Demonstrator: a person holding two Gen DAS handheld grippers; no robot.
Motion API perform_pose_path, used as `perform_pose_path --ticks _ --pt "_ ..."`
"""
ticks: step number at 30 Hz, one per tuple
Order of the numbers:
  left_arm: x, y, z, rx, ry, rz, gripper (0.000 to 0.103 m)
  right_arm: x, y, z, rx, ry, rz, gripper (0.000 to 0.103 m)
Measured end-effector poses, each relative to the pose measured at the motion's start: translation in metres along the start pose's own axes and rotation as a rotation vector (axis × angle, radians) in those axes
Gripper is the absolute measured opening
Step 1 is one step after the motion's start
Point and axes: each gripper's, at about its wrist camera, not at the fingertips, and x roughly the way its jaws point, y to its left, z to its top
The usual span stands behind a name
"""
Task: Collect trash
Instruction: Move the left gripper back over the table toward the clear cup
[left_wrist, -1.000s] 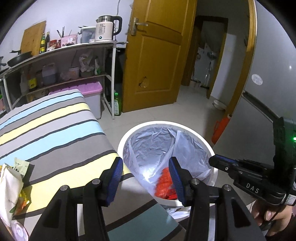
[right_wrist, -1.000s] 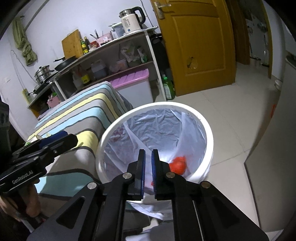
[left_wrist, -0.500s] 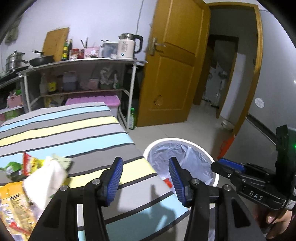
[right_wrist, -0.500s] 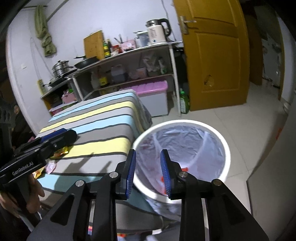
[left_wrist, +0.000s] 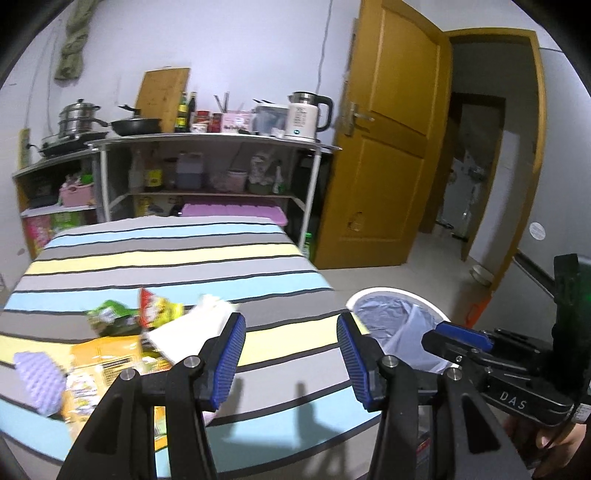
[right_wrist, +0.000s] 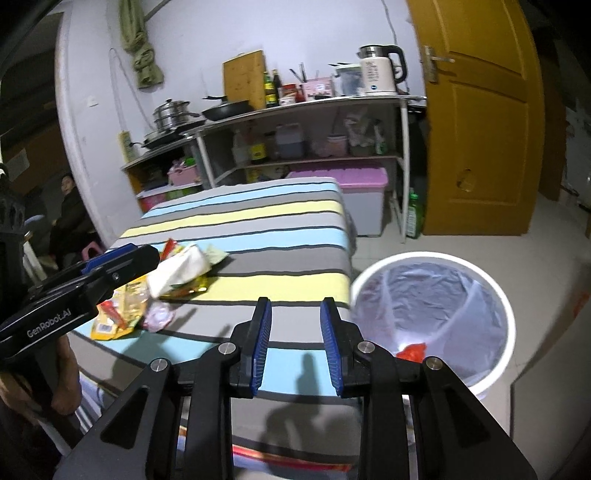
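Striped table (right_wrist: 280, 236) as landmark, cloth in grey, yellow and blue bands; white trash bin (right_wrist: 495, 295) on the floor just off its right edge, lined with a clear bag, 1 red scrap (right_wrist: 412, 351) at the bottom. Heaped on the table's near-left part: white tissue pack (right_wrist: 179, 269), largest and on top; yellow snack bag (left_wrist: 107, 354) flat beneath; red and yellow wrapper (left_wrist: 157, 310) and green wrapper (left_wrist: 107, 317) toward the table's far side; purple dimpled foam piece (left_wrist: 38, 380) at the left end. All likely light, soft and crinkly; foil films probably slippery, so best pinched at a raised edge or fold; tissue pack squashy, best taken across its narrow middle. Left gripper (left_wrist: 290, 354) above the table's near edge, jaws wide apart, nothing between. Right gripper (right_wrist: 295, 343) likewise over the near edge, closer to the bin, jaws parted and empty
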Motion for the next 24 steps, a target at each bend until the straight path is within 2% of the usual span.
perform_pose_path --ticks 4,5,6,7,15,19,24 --pt "-0.015 0.013 -0.007 -0.001 -0.013 0.046 0.051 0.001 0.015 -0.002 -0.019 0.002 0.031 0.031" --pt "-0.018 0.015 -0.008 0.001 -0.016 0.053 0.051 0.001 0.019 -0.002 -0.028 0.003 0.04 0.035" --pt "-0.021 0.017 -0.009 0.0 -0.02 0.06 0.051 0.001 0.024 -0.002 -0.037 0.005 0.049 0.046" --pt "-0.026 0.022 -0.012 -0.005 -0.026 0.07 0.051 0.002 0.029 -0.002 -0.044 0.004 0.058 0.049" --pt "-0.047 0.055 -0.025 -0.032 -0.028 0.147 0.051 0.006 0.056 -0.005 -0.092 0.012 0.113 0.049" --pt "-0.053 0.073 -0.035 -0.045 -0.016 0.178 0.062 0.012 0.064 -0.007 -0.105 0.027 0.13 0.049" --pt "-0.051 0.084 -0.045 -0.055 0.012 0.187 0.062 0.021 0.072 -0.011 -0.115 0.05 0.145 0.049"
